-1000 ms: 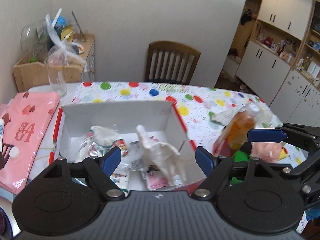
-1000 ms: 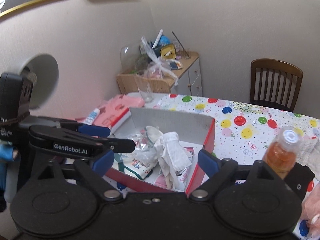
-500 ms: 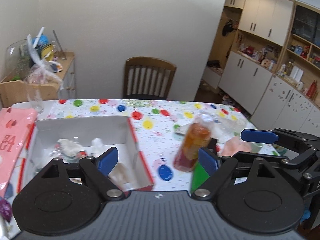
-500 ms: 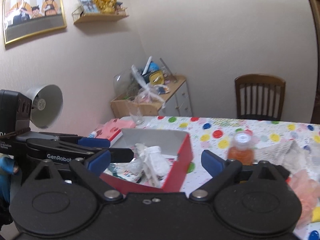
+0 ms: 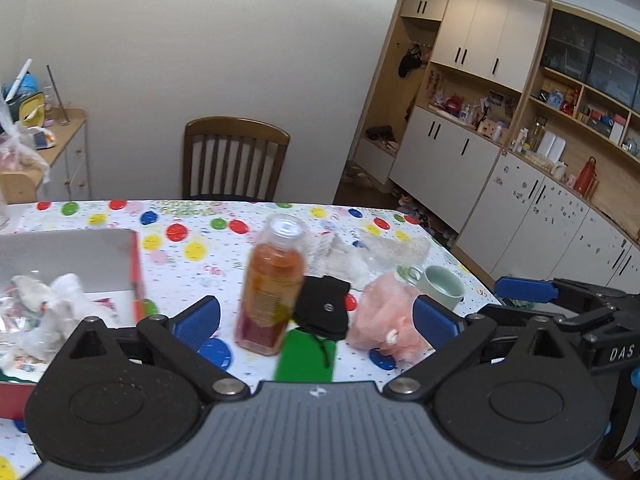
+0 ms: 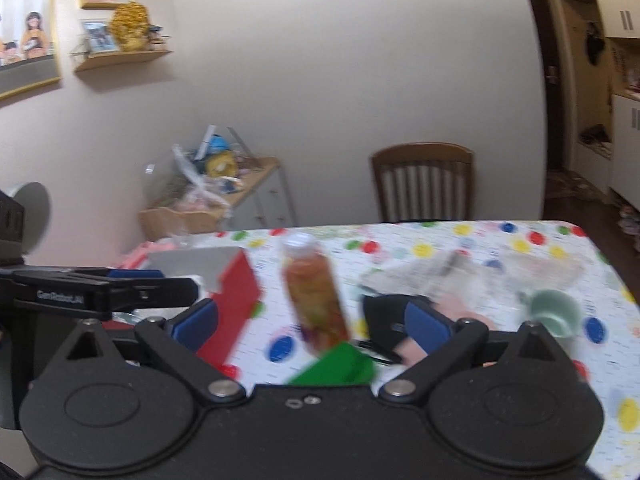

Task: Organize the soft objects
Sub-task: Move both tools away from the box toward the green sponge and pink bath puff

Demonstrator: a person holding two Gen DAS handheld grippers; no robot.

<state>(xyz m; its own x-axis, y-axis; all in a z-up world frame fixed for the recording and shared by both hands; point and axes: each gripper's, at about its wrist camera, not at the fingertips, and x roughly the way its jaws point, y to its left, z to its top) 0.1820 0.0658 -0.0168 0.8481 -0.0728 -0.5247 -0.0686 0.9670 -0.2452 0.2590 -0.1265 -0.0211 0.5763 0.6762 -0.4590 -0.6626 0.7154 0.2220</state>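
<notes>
On the spotted worktop point(image 5: 192, 240), both grippers hang above the near edge, facing the far wall. The left gripper point(image 5: 316, 318) has its jaws spread wide and holds nothing; the right gripper point(image 6: 312, 320) is likewise wide open and empty. At the left stands the red-sided box point(image 5: 136, 272), with white and printed soft items point(image 5: 52, 300) lying inside it. Soft things not yet boxed lie right of centre: a black pouch point(image 5: 324, 308) leaning against the orange bottle point(image 5: 272, 280), a pink mesh puff point(image 5: 384, 320) just right of the pouch, and pale cloth point(image 5: 340, 256) farther back. A green mug point(image 5: 440, 286) stands beside the puff. The pouch sits between the left gripper's fingers in its view, slightly right of midline; the puff lies next to that gripper's right finger. Judged from the right wrist view, which is blurred, the right gripper is nearer to both, the pouch lying partly behind its right finger. The bottle, touching the pouch, looks liable to tip.
</notes>
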